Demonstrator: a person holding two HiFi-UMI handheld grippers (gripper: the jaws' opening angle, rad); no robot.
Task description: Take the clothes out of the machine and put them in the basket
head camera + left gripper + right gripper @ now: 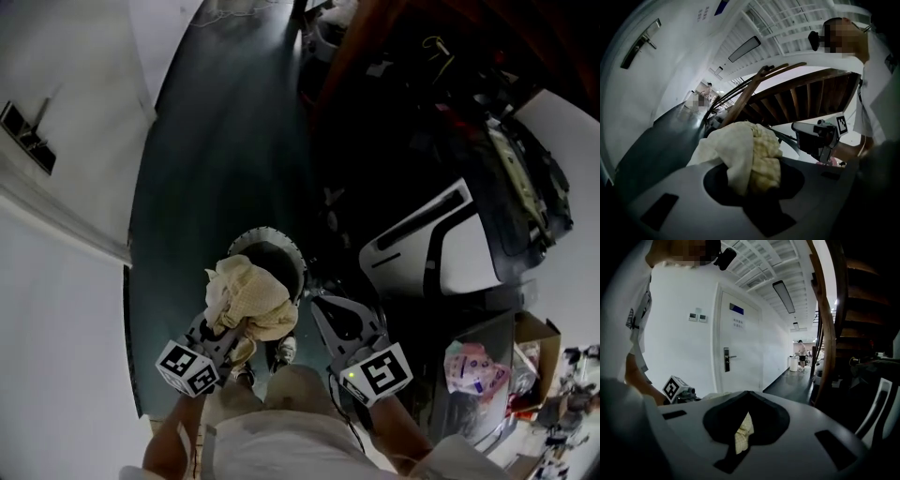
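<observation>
A cream and yellow checked bundle of clothes [248, 298] hangs above a round, light-rimmed basket [292, 253] on the dark floor. My left gripper [228, 335] is shut on the bundle from below. In the left gripper view the clothes [750, 150] bulge out from between the jaws of my left gripper [754, 190]. My right gripper [323, 311] sits just right of the bundle. In its own view, my right gripper [743, 433] is shut on a small corner of yellow checked cloth [743, 437]. The white and black machine [450, 253] stands to the right.
A white wall [56, 281] runs along the left. A white door [738, 357] stands beside a corridor. A wooden staircase [797, 93] rises ahead of the left gripper. A cardboard box [536, 342] and a pink packet [472, 366] lie at the lower right.
</observation>
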